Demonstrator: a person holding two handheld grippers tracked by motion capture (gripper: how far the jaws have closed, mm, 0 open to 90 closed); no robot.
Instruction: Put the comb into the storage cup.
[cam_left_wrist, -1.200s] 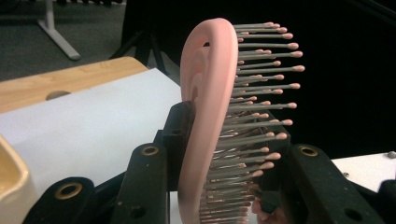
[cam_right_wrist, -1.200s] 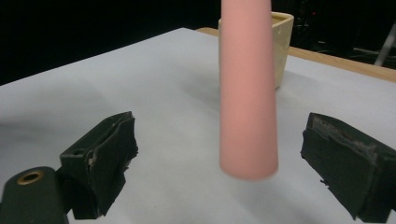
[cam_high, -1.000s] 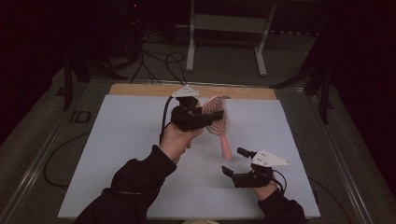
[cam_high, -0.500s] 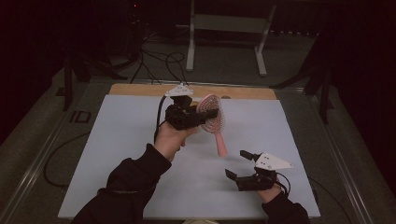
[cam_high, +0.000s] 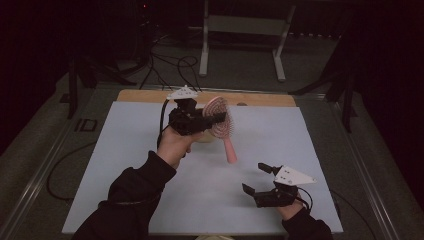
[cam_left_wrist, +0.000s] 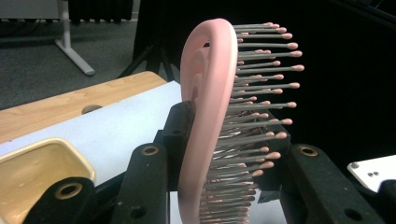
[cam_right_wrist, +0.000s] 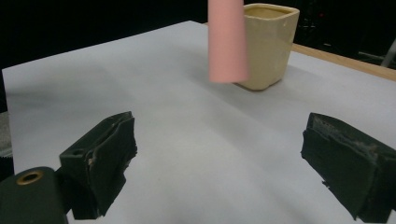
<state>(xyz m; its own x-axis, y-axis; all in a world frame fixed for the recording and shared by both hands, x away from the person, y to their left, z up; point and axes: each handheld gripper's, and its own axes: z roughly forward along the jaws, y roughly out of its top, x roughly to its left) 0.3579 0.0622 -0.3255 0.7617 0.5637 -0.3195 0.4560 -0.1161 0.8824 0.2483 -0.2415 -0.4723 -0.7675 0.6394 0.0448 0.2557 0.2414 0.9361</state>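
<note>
- My left gripper, clamped on the brush, has lifted it higher and swung it toward the far-left of the sheet.
- The brush handle, earlier low near the sheet, now hangs clear above it.
- My right gripper has drawn back toward the near edge, jaws apart as before.

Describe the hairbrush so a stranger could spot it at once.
Start at the white table. Above its far middle, the left gripper clamps a pink hairbrush by its round bristled head, handle hanging down. The cream cup beside it is squat and stands on the table.
</note>
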